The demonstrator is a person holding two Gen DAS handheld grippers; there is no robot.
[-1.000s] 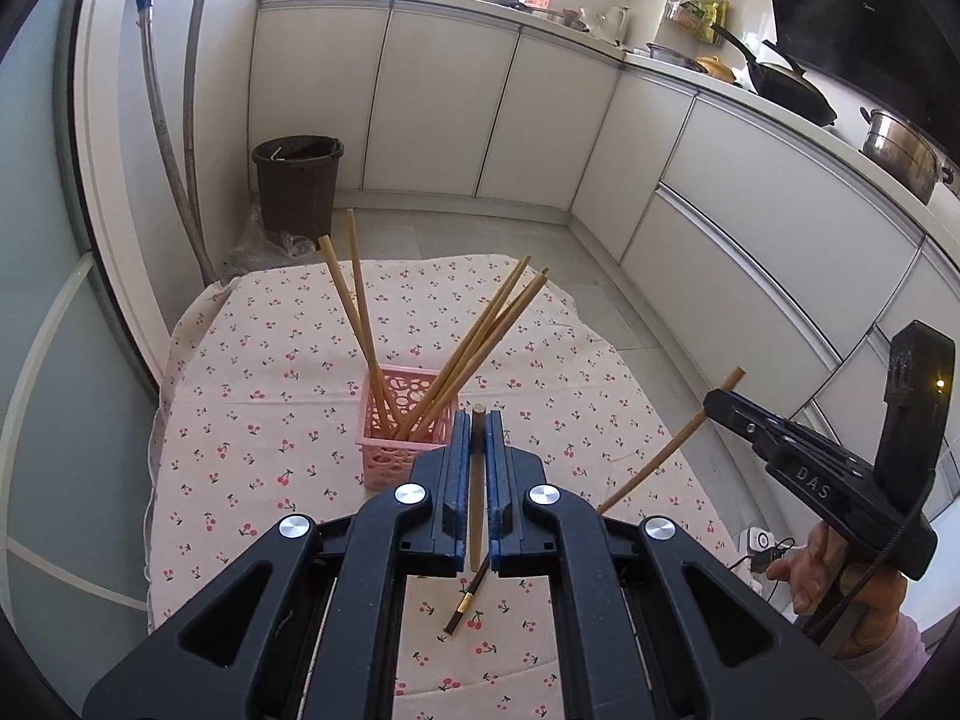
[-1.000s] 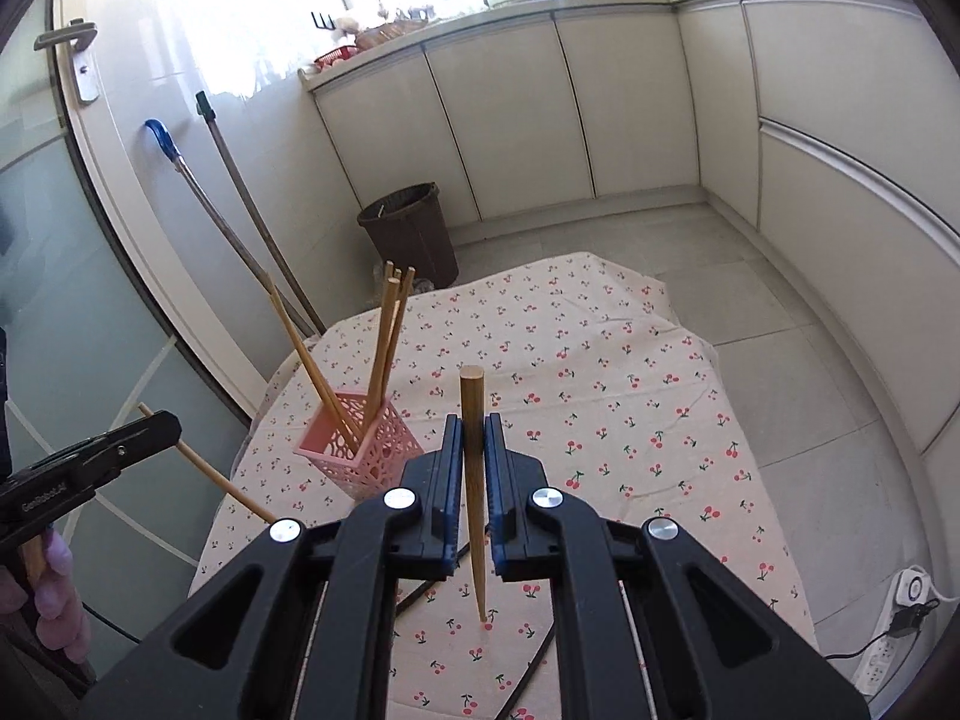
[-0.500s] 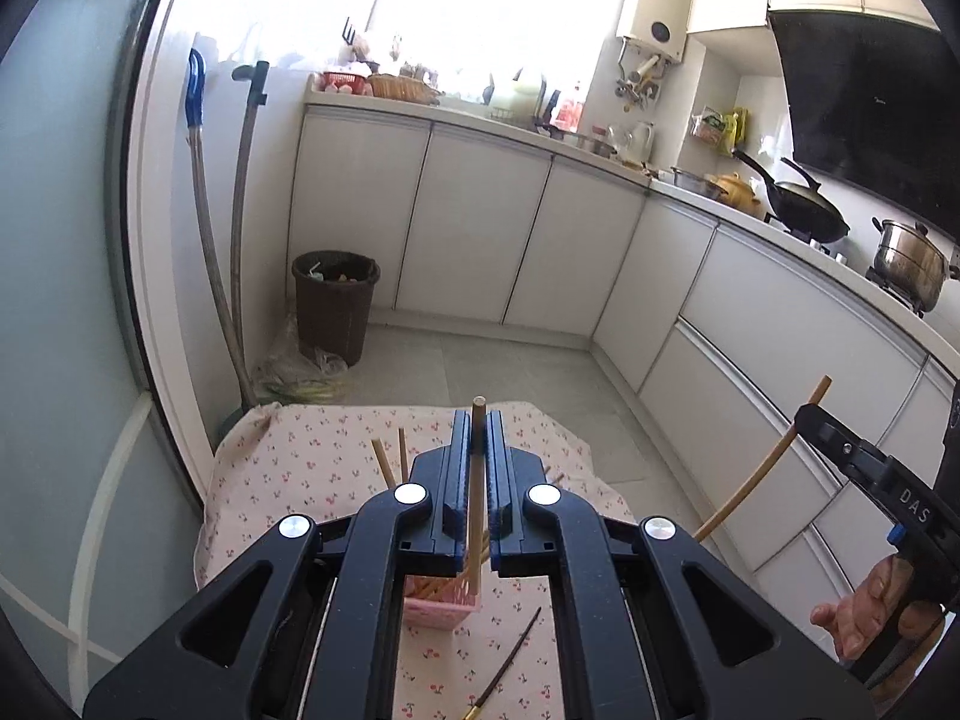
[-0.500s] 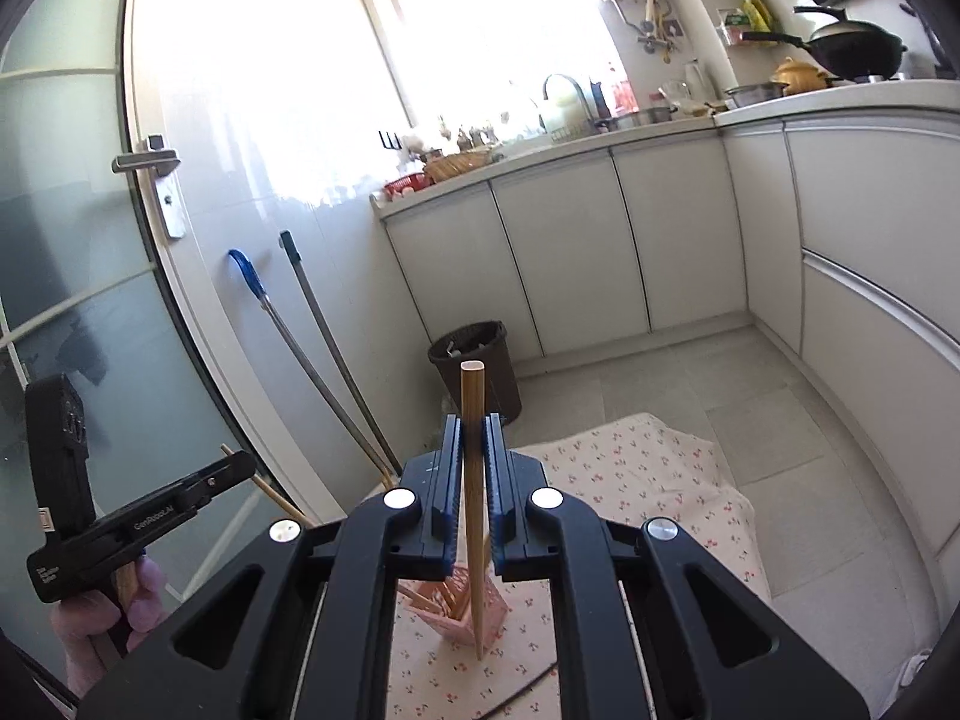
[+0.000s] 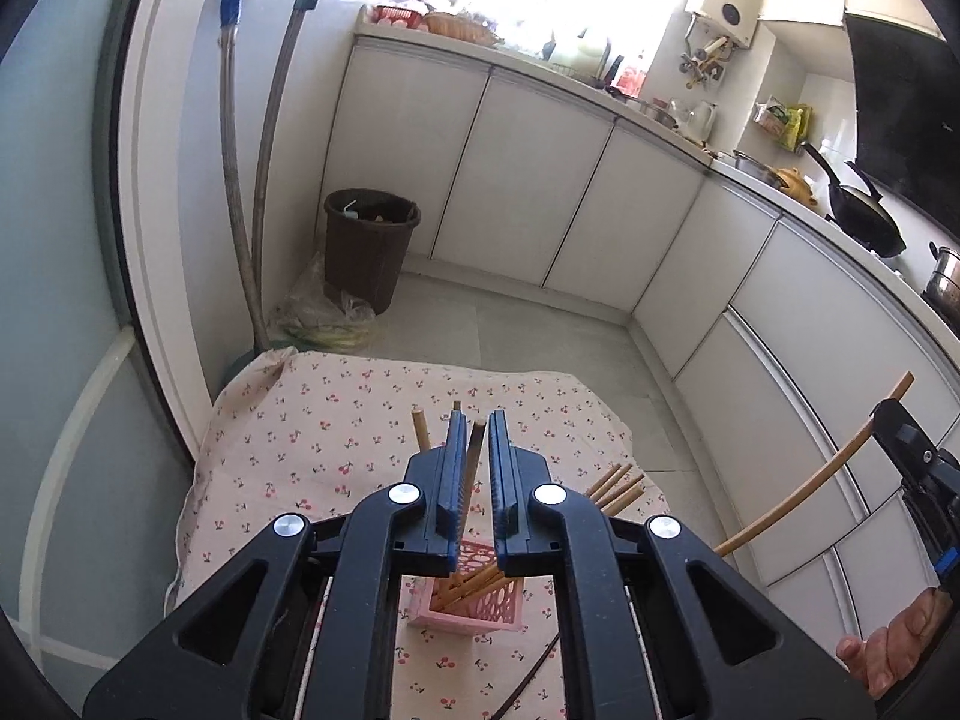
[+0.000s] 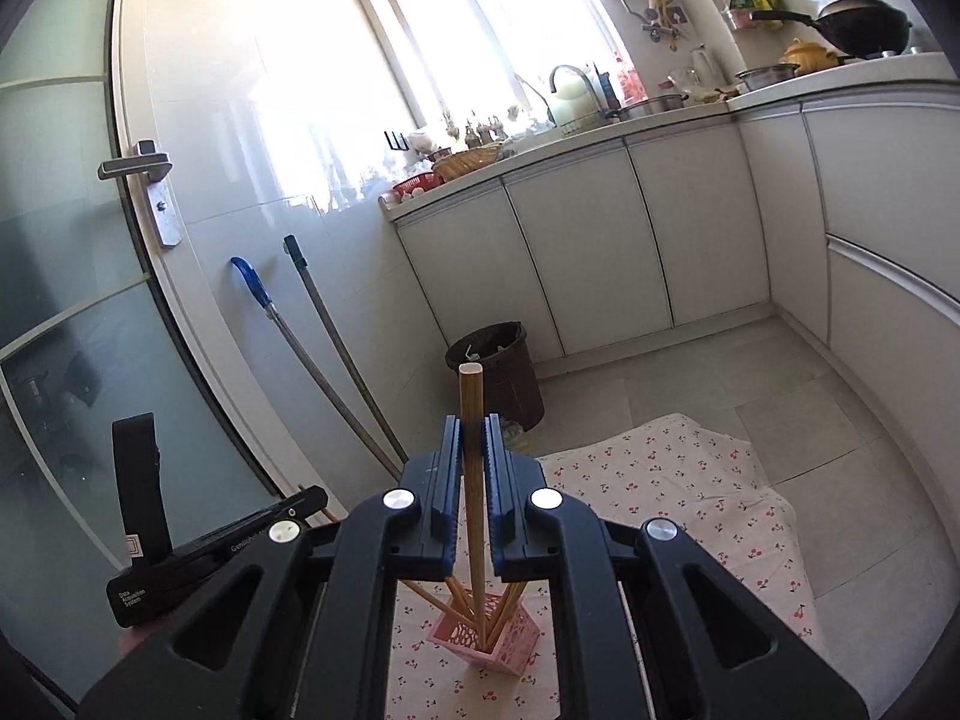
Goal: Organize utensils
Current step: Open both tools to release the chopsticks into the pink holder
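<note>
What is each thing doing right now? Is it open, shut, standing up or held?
Left hand-held gripper: shut on a chopstick.
Left chopstick: clamped, nearly upright.
Right hand-held gripper: shut on a chopstick.
Right chopstick: clamped, upright, lower end down at the basket.
Pink basket: standing on the cloth, holding chopsticks.
Basket chopsticks: leaning outward.
Bin: upright, no lid.
</note>
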